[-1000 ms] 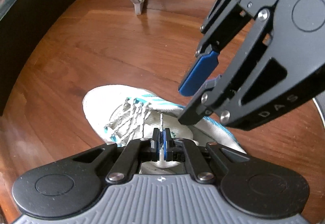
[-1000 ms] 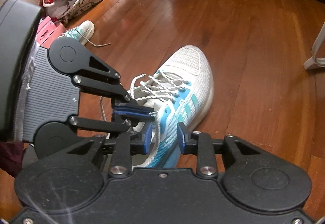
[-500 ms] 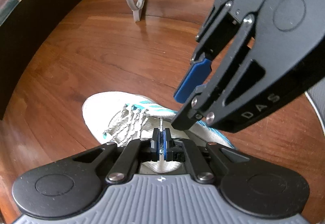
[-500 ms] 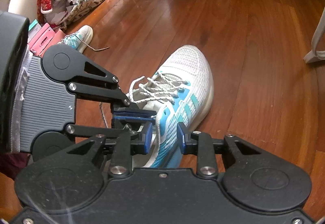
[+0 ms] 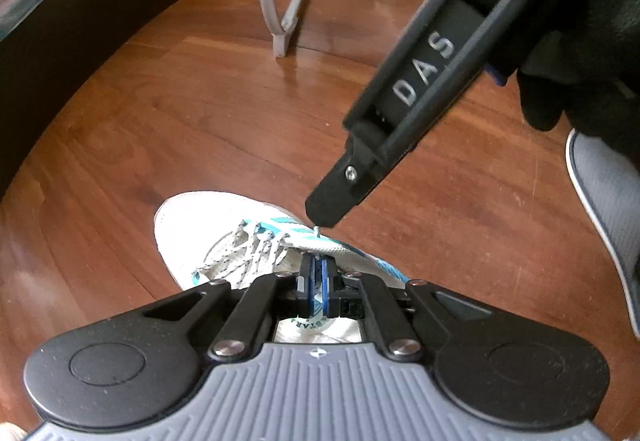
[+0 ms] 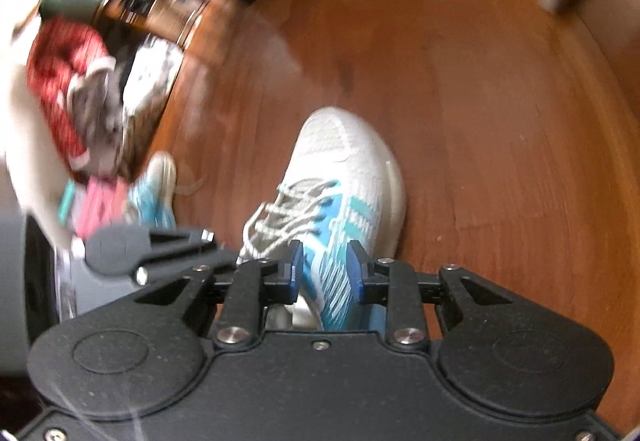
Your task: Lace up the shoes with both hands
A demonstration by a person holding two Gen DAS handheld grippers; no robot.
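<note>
A white sneaker with teal stripes [image 5: 208, 225] lies on the wooden floor, toe pointing away; it also shows in the right wrist view [image 6: 348, 177]. Its speckled white lace [image 5: 256, 253] crosses the eyelets. My left gripper [image 5: 316, 281] is shut on a lace end [image 5: 318, 273] just above the shoe's collar. My right gripper [image 6: 324, 273] is open, its jaws over the shoe's teal side. In the left wrist view the right gripper [image 5: 324, 217] is seen side-on, its tip close to the lace above the shoe.
A second teal shoe [image 6: 156, 189] lies at the left by a pile of clothes [image 6: 80, 81] and pink boxes [image 6: 96, 209]. A grey metal stand leg [image 5: 288, 21] stands on the floor beyond the shoe. A grey shoe sole [image 5: 608, 201] is at the right edge.
The right gripper has swung round and turned side-on, its tip now down at the lace; its view is blurred by the motion. The left gripper holds the lace end as before.
</note>
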